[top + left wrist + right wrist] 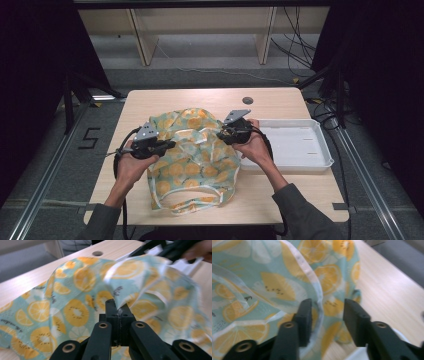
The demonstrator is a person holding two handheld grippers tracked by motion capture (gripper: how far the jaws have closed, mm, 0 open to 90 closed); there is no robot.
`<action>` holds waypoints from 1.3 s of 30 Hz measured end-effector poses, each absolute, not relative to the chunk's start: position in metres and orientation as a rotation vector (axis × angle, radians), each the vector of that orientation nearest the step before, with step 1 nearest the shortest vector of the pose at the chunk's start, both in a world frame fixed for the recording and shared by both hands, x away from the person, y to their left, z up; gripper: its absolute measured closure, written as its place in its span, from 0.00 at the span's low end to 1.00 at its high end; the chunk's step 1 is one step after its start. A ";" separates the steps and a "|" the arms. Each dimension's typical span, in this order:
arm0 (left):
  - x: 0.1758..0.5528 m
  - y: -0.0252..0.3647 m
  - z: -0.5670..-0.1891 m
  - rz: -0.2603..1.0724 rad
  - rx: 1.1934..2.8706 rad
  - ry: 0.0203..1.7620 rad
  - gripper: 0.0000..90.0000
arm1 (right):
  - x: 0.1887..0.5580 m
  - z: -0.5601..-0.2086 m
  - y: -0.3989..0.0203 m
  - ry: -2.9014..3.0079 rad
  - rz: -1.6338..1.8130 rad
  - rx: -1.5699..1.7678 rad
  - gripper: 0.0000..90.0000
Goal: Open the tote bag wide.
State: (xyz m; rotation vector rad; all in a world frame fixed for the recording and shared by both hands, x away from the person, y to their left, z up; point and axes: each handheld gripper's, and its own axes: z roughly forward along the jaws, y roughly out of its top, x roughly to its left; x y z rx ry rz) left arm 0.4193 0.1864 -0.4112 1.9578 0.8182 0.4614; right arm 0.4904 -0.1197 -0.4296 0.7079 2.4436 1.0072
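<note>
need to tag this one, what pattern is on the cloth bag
Pale teal with orange citrus slices and white trim, on the cloth bag; clearest in the left gripper view.

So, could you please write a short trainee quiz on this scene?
1. True or false: the left gripper is shut on the cloth.
2. How do the right gripper's jaws stand? A) apart, with a cloth edge between them B) clamped on the tray C) shut on nothing
3. On which side of the cloth, as the high view shows it, does the white tray lie?

Key: 1 true; 2 A; 3 right.
</note>
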 end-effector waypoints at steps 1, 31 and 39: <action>0.427 0.188 -0.414 0.443 1.971 0.830 0.99 | 0.487 -0.425 -0.123 2.433 0.994 0.674 0.58; 0.453 0.201 -0.433 0.429 1.979 0.931 0.98 | 0.429 -0.478 -0.099 2.639 0.685 0.365 0.51; 0.455 0.205 -0.440 0.426 1.977 0.949 0.97 | 0.439 -0.480 -0.110 2.701 0.723 0.325 1.00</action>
